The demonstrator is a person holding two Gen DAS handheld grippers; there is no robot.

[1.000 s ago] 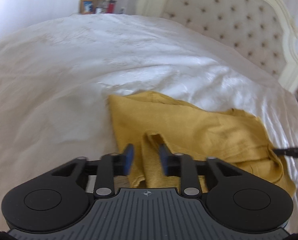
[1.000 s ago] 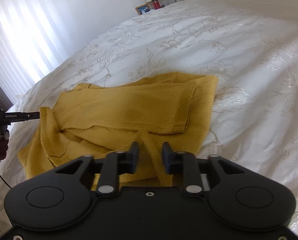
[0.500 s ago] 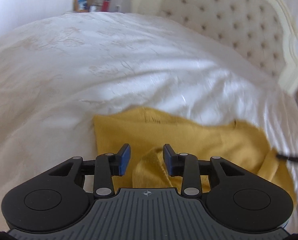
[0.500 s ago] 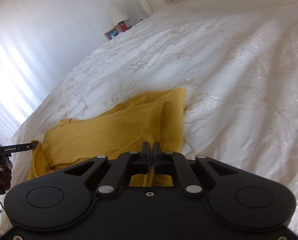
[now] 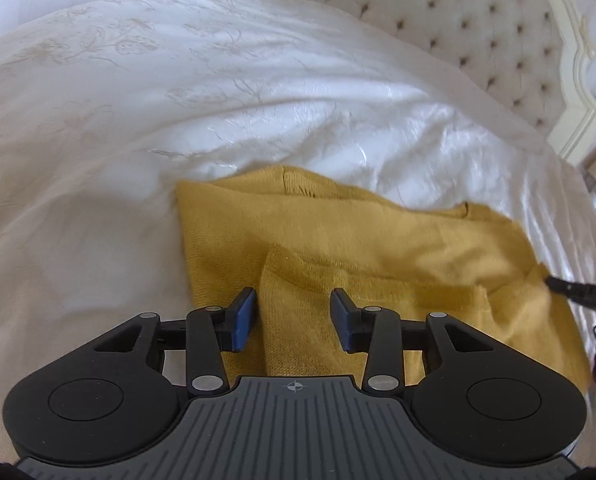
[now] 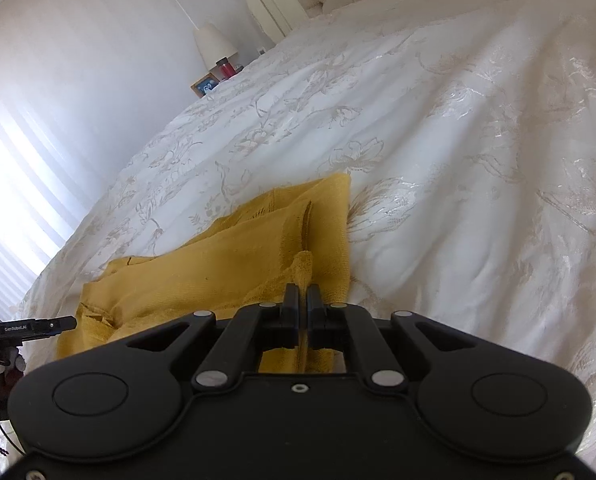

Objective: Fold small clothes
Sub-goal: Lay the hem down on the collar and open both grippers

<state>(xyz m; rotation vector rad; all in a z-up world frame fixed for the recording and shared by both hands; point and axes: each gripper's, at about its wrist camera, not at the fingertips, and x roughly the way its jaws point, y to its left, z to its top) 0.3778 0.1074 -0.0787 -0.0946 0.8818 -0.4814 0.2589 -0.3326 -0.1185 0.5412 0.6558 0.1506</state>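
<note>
The right tool (image 6: 302,300) is clamped on a pinched-up ridge of the yellow garment (image 6: 226,272). The left tool (image 5: 294,318) has just been opening; its blue pads (image 5: 244,320) stand apart, astride a folded flap without pressing it. To do this fold well, the right tool should probably carry its edge low and level across, laying it square on the layer beneath, while the left tool keeps clear or steadies the far end. The garment lies flat on the white bedspread (image 6: 457,160), its long axis running from 1 tool to the other, roughly parallel to the tufted headboard (image 5: 477,32). Which end is the neck is hard to tell.
</note>
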